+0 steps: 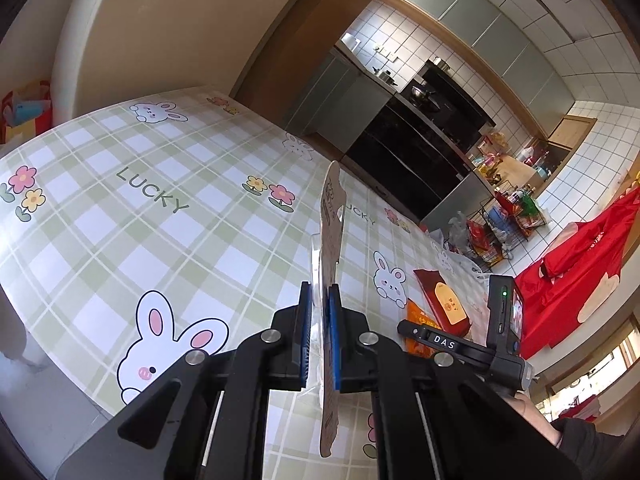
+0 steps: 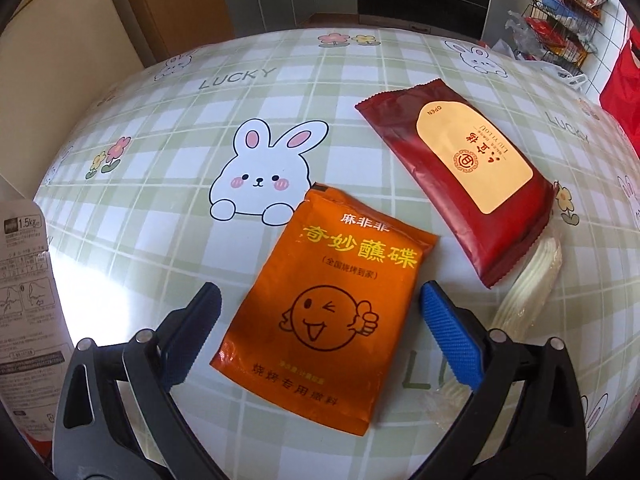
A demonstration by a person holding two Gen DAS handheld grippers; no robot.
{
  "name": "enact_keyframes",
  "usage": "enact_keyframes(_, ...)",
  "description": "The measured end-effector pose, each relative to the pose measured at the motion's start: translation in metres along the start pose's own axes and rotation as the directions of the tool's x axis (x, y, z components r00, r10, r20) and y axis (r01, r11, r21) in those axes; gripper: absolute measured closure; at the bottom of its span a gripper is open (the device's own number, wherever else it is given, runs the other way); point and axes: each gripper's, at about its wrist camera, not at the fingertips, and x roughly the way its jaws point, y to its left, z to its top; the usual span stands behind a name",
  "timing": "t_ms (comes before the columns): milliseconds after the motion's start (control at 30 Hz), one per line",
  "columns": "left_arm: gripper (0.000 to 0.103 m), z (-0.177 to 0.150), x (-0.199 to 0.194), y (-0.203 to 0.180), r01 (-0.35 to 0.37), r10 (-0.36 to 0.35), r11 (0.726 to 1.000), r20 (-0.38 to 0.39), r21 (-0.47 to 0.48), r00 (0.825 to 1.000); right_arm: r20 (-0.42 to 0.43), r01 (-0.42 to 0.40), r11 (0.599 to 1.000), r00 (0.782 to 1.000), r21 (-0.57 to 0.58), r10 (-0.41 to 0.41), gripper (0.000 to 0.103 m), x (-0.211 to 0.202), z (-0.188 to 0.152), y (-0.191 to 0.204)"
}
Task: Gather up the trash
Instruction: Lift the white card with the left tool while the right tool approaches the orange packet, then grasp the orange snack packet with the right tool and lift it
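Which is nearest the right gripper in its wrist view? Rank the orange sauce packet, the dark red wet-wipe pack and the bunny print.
1. Orange sauce packet, between the open right gripper fingers.
2. Bunny print, beyond the packet, upper left.
3. Dark red wet-wipe pack, upper right; close to the bunny's rank.

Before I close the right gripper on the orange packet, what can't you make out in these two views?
- Right wrist: clear plastic wrapper, partly under the red packet and behind a finger.
- Right wrist: printed card, cut by the left edge.
- Left wrist: orange packet, mostly behind the right gripper.
- Neither view shows a trash bin.
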Motion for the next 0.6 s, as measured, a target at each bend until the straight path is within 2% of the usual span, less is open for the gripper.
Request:
enact_keyframes(333,0.095,-0.001,-0.002,-0.001,0.018,-0.018,1.000,-0.006,0.003,1.000,0.001,0.057,0.997,0.998,-0.057,-0.058,0.005,0.005,0.000,0.009)
enact_keyframes(467,0.095,-0.002,-0.003,-0.001,0.024,-0.024,1.000,-0.009,-0.002,1.000,0.010,0.032,0.996,0.999,-0.080,-0.031,0.007,0.002,-0.004,0.009)
enact_keyframes(600,0.095,-0.002,-0.003,-0.002,0.028,-0.028,1.000,-0.012,-0.004,1.000,0.033,0.018,0.993,0.999,-0.115,-0.015,0.030,-0.007,-0.011,0.010)
